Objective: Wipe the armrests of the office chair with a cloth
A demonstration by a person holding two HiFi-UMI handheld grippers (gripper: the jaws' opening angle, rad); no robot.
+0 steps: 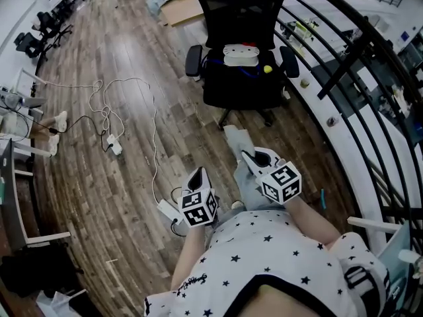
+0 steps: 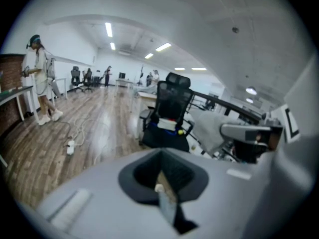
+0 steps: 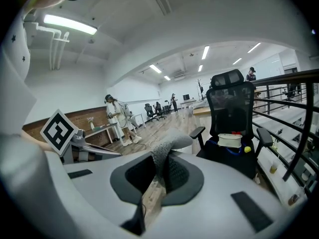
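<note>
The right tool (image 1: 255, 158) pinches the grey cloth (image 1: 236, 144), which hangs above the floor (image 1: 132, 78); the left tool (image 1: 198, 176) is pressed together, empty; the office chair (image 1: 241, 84) stands well apart ahead (nothing touches it); both armrests (image 1: 193, 59) look unwiped.
</note>
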